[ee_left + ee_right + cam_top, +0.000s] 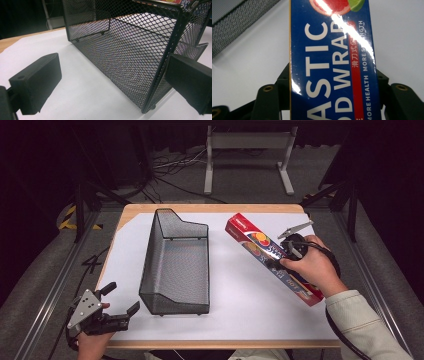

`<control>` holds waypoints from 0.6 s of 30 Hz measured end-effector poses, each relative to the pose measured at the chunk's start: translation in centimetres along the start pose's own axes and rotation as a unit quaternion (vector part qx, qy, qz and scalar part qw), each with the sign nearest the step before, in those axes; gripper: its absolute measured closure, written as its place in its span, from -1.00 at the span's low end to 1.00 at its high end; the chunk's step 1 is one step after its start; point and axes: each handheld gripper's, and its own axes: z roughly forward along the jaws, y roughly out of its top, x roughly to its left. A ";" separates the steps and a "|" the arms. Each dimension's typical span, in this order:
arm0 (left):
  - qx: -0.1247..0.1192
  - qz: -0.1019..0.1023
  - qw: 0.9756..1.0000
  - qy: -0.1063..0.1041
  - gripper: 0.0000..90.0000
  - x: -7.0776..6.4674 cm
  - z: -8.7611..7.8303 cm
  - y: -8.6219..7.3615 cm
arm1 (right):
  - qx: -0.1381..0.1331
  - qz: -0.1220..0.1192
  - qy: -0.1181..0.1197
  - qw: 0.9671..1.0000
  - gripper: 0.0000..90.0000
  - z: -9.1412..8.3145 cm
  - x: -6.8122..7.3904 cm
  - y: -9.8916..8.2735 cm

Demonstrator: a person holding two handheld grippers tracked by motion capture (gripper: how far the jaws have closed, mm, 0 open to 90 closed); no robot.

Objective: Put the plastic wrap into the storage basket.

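Observation:
A long plastic wrap box, red with a blue face, lies slantwise on the right of the white sheet. My right gripper is shut on its middle, a hand wrapped over it. In the right gripper view the box runs up between the two black jaws, which press its long sides. A black mesh basket stands empty in the middle. My left gripper is open at the table's front left corner. Its pads face the basket's near corner with nothing between them.
A white sheet covers most of the wooden table. Behind the table a grey metal stand and loose cables sit on the floor. Aluminium rails run along both sides of the table.

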 end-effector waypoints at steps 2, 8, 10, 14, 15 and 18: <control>-0.001 0.000 1.000 0.000 -0.96 -0.1 0.1 0.0 | -0.006 0.002 -0.002 1.000 -0.11 -0.3 0.1 0.2; -0.002 -0.002 1.000 0.000 -0.96 -0.1 0.1 0.0 | -0.009 0.010 -0.013 1.000 -0.11 -1.2 0.3 0.8; -0.002 -0.001 1.000 0.000 -0.96 -0.1 0.1 0.0 | -0.010 0.020 -0.015 1.000 -0.11 -1.5 0.5 1.1; -0.001 0.001 1.000 0.000 -0.96 -0.1 0.1 0.0 | -0.016 0.052 -0.015 0.998 -0.11 -1.9 1.1 1.9; -0.001 0.001 1.000 0.000 -0.96 -0.1 0.1 0.0 | -0.016 0.052 -0.015 0.998 -0.11 -1.9 1.1 1.9; -0.001 0.000 1.000 0.001 -0.96 -0.1 0.1 0.0 | -0.017 0.064 -0.015 0.998 -0.11 -1.9 1.7 2.5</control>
